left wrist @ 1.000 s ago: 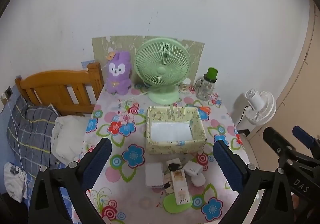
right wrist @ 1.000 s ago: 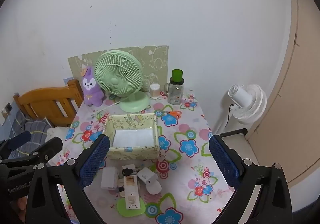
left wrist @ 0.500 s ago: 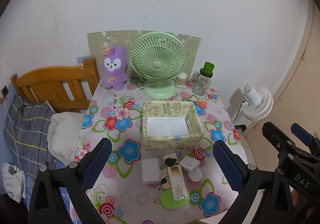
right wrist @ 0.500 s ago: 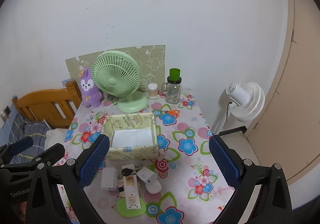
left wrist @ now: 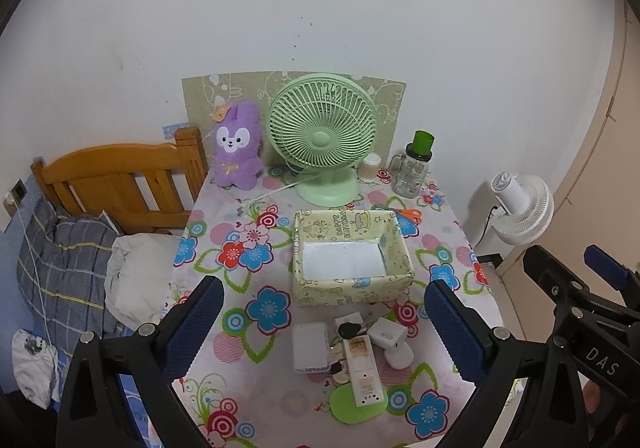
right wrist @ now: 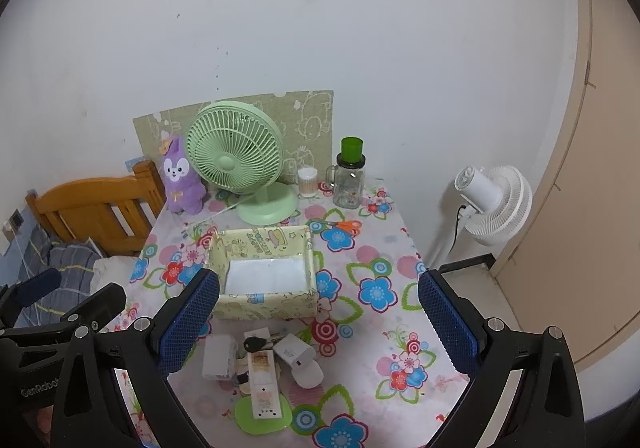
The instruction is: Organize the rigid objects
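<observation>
A pale yellow patterned box (left wrist: 352, 258) (right wrist: 266, 274) stands open and empty mid-table. In front of it lies a cluster of small items: a white flat case (left wrist: 310, 346) (right wrist: 218, 356), a black key (left wrist: 350, 328) (right wrist: 256, 344), a white charger block (left wrist: 386, 334) (right wrist: 294, 352), and a white power strip (left wrist: 362, 376) (right wrist: 264, 384) on a green oval pad (left wrist: 352, 408). My left gripper (left wrist: 320, 332) and right gripper (right wrist: 316, 320) are both open and empty, held high above the table's near edge.
A green desk fan (left wrist: 324, 136), purple plush rabbit (left wrist: 236, 148), green-lidded glass jar (left wrist: 414, 168) and orange scissors (left wrist: 410, 213) stand at the back. A wooden bed headboard (left wrist: 120, 176) is left, a white floor fan (left wrist: 520, 204) right.
Both grippers have pulled back and risen slightly, so the table shows smaller and lower. Nothing on the table moved.
</observation>
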The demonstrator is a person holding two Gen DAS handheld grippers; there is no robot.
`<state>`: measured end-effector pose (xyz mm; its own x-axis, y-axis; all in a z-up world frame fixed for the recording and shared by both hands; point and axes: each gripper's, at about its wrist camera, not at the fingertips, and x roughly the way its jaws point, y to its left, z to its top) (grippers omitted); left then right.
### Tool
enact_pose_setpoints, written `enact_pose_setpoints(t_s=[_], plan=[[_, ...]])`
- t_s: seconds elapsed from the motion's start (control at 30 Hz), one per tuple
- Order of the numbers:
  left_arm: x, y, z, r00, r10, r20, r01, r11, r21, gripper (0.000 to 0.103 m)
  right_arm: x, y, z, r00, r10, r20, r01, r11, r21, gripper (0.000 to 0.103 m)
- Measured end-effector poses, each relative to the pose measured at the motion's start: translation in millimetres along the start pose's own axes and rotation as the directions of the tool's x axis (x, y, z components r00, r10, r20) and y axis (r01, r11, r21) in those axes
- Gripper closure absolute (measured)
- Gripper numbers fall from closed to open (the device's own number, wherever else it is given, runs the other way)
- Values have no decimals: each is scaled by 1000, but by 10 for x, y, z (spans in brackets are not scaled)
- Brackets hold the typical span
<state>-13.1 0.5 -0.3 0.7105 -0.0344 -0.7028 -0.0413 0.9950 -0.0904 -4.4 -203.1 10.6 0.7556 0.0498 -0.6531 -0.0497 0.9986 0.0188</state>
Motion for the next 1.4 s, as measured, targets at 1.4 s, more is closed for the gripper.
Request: enact_pose_setpoints(t_s=[1.4], plan=[[6, -145, 57, 997, 37, 73, -40, 998, 40, 4, 50, -9, -10, 1000, -5, -13, 4, 1000, -25, 7]])
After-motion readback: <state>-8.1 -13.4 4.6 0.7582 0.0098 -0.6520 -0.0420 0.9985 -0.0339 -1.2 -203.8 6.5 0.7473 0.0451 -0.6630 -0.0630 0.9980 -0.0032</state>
